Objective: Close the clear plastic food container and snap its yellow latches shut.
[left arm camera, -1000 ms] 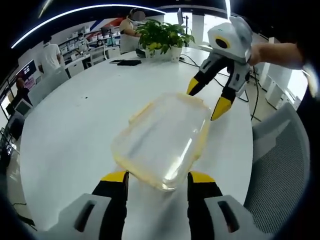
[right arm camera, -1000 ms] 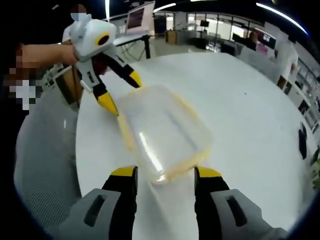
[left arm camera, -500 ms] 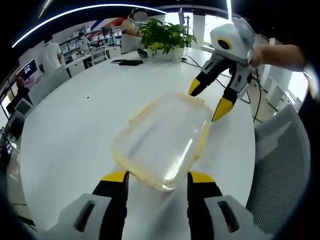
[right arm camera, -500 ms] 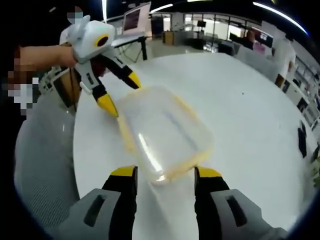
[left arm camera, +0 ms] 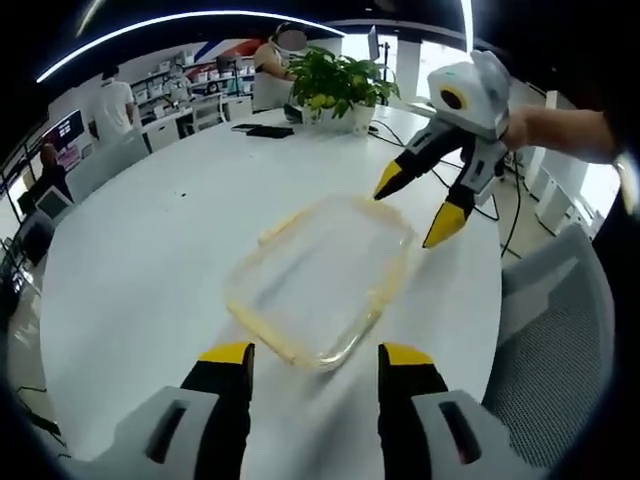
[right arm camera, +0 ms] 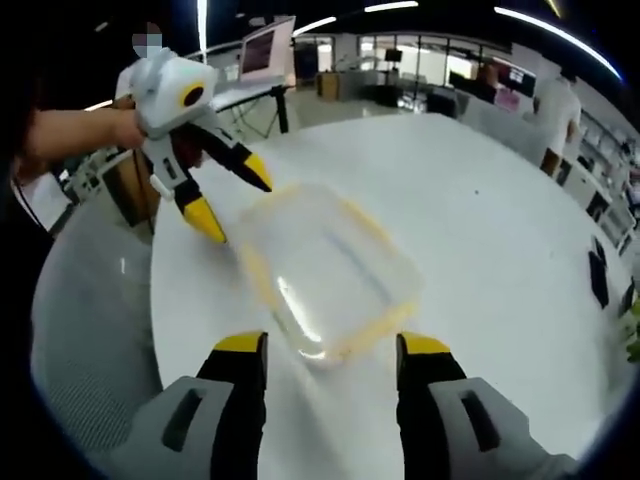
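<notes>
Left gripper view: a potted plant (left arm camera: 335, 88) stands at upper centre. Right gripper view: a laptop (right arm camera: 262, 48) sits upper left. The clear container (left arm camera: 320, 278), lid on, nothing visible inside, lies mid-frame on the white surface (left arm camera: 150, 240). Left tongs (left arm camera: 316, 357) and right tongs (right arm camera: 331, 347) are wide, holding nothing.

Each hand-held gripper, the left (left arm camera: 314, 358) and the right (right arm camera: 331, 346), has two black jaws tipped in yellow on grey slotted mounts, and seen from across, each has a rounded light grey body with a yellow-ringed dark disc
</notes>
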The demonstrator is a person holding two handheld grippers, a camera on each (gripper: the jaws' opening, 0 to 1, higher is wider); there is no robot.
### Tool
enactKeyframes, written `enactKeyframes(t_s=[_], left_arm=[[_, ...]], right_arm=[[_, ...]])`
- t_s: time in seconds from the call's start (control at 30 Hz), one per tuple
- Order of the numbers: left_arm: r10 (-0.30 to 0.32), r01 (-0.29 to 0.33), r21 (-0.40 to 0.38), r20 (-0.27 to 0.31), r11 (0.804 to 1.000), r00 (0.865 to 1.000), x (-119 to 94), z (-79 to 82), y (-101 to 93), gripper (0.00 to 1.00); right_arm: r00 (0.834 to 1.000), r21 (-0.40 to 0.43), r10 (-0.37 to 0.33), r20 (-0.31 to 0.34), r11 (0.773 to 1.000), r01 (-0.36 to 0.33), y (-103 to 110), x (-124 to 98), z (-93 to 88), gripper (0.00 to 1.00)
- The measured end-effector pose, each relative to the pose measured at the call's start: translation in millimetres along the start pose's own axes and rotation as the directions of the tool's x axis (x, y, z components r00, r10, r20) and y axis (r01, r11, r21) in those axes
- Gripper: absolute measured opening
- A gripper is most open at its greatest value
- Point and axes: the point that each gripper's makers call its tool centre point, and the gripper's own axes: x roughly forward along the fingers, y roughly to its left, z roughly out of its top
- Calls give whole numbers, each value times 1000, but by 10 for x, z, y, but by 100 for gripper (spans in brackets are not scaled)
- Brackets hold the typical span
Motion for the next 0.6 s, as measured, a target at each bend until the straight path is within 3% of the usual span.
enactKeyframes(t_s=[0.6], left_arm=[[87,-72,-110,140,991,986,-592,48,-182,64]], right_arm=[[985,90,-120,125,990,109,146,-576,-59,67]])
